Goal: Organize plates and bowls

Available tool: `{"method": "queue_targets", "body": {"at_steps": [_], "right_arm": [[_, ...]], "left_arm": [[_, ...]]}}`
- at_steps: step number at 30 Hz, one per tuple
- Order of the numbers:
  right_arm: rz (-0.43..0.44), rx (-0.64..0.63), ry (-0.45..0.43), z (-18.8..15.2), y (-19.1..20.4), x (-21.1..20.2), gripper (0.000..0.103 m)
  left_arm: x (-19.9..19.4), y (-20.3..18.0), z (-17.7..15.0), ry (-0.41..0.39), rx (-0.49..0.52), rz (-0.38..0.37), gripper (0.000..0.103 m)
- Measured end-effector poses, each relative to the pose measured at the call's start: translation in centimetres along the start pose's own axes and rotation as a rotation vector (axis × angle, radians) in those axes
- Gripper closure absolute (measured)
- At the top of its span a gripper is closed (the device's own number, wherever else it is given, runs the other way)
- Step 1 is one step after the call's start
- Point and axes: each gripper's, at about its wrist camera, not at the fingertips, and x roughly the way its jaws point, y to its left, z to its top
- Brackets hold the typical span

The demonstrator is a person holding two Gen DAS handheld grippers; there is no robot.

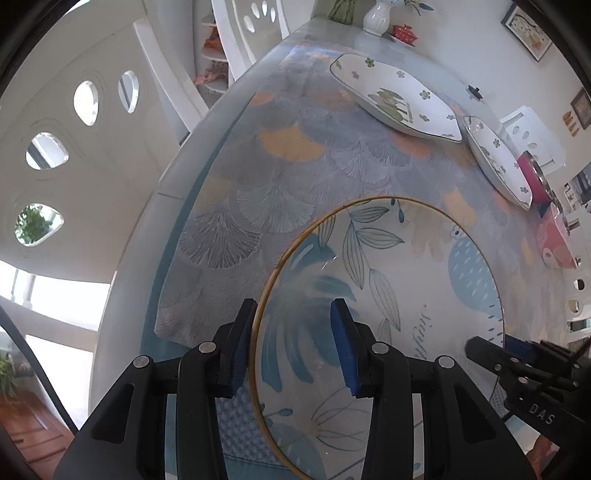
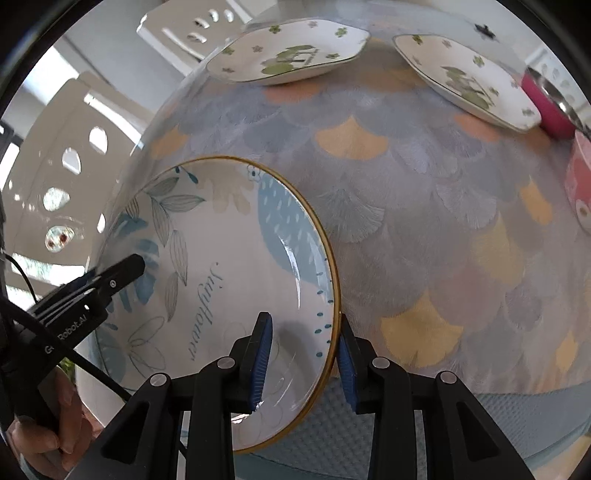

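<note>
Loads of bare tablecloth (image 2: pixel 424 221) beyond the round plate (image 2: pixel 229 266); far side's blocked by two clover plates (image 2: pixel 291 51) (image 2: pixel 469 77); pink bowls (image 2: pixel 550 107) crowd the right.

The left gripper (image 1: pixel 293 341) points steeply down, its blue pads set apart, one on each side of a plate rim. The right gripper (image 2: pixel 304 360) points down likewise, its pads straddling the opposite rim. A hand (image 2: pixel 40 428) grasps the left gripper's handle, seen from the right wrist.

White vase (image 1: pixel 376 16), framed picture (image 1: pixel 527 32), chairs (image 1: pixel 74 147).
</note>
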Motion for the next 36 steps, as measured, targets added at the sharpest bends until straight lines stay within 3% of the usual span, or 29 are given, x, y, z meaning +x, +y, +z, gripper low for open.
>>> {"method": "queue_targets", "body": {"at_steps": [6,15,20,31,33,35,36], "right_arm": [[-0.021,0.042,-0.043,-1.7,-2.5,-2.7,0.062],[0.048,0.118,-0.154,-4.2,-7.3,-8.9,0.057],[0.096,0.146,-0.241,-7.1,-10.2,-13.6,0.050],[0.092,0.102,-0.366,-13.2,-12.6,-20.3,0.049],[0.104,0.086,-0.381,-14.0,-12.5,-20.9,0.045],[0.119,0.083,-0.394,-14.3,-12.3,-21.0,0.031],[0.125,0.082,-0.399,-14.5,-12.2,-21.2,0.030]], "left_arm": [[-2.6,0.4,-0.2,-0.070,-0.011,0.051,0.063],[-9.4,-0.2,-2.0,-0.195,-0.099,0.078,0.062],[-13.5,-4.0,-4.0,-0.259,-0.067,0.061,0.062],[-20.2,-10.8,-9.5,-0.358,-0.009,0.004,0.056],[-21.3,-11.3,-10.2,-0.377,0.003,0.005,0.052],[-22.7,-11.6,-10.9,-0.414,0.022,0.020,0.036],[-23.0,-11.8,-10.9,-0.426,0.029,0.028,0.035]]}}
